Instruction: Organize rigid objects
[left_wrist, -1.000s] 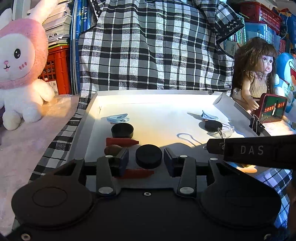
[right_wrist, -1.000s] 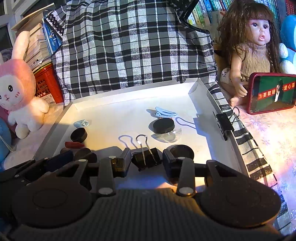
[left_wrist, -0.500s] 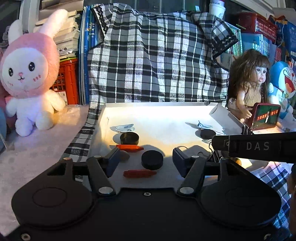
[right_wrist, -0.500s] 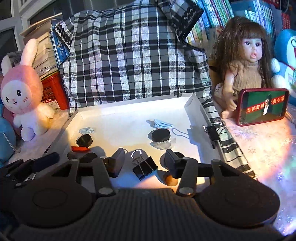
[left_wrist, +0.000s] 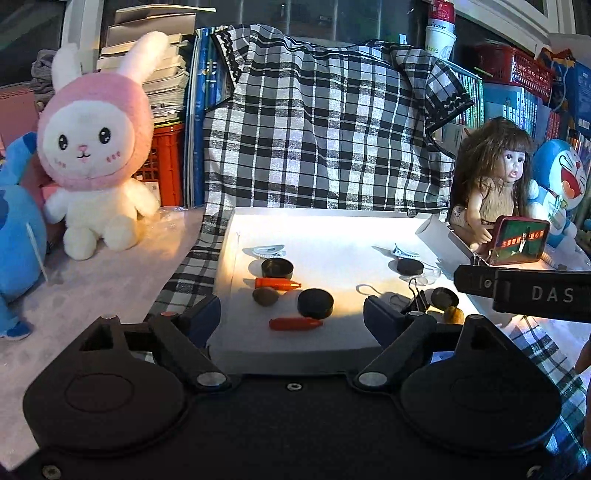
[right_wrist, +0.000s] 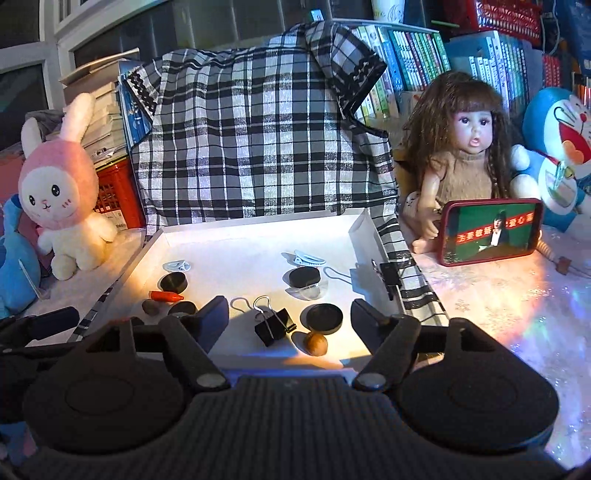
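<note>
Backdrop: checked black-and-white cloth (left_wrist: 325, 122) draped behind a white tray (left_wrist: 332, 225), with books stacked and shelved beyond it.
Tray surroundings: pink-hooded rabbit plush (left_wrist: 92, 147) to the left of the tray; long-haired doll (right_wrist: 465, 147) to the right, just behind a red-cased phone (right_wrist: 491, 230) showing a green screen.
Left half of tray: white clip (left_wrist: 266, 251) at the far end, then a black cap (left_wrist: 277, 267), an orange piece (left_wrist: 277, 283) just beside a brown nut (left_wrist: 265, 296), a black puck (left_wrist: 316, 302) and a second orange piece (left_wrist: 294, 323) nearest the front edge.
Right half of tray: another white clip (right_wrist: 308, 259), a black disc (right_wrist: 303, 277) resting on a clear lens-like piece (right_wrist: 312, 291), a black binder clip (right_wrist: 273, 326), a dark round lid (right_wrist: 324, 318) and a brown nut-like piece (right_wrist: 316, 343) — all apart from both tools.
Tray wall: a second binder clip (right_wrist: 389, 275) is clamped on the right rim.
Left gripper (left_wrist: 291, 315): fingers spread wide, nothing between them, held back at the tray's near edge.
Right gripper (right_wrist: 290, 319): fingers spread wide and empty — the binder clip and lid lie on the tray beyond the tips.
</note>
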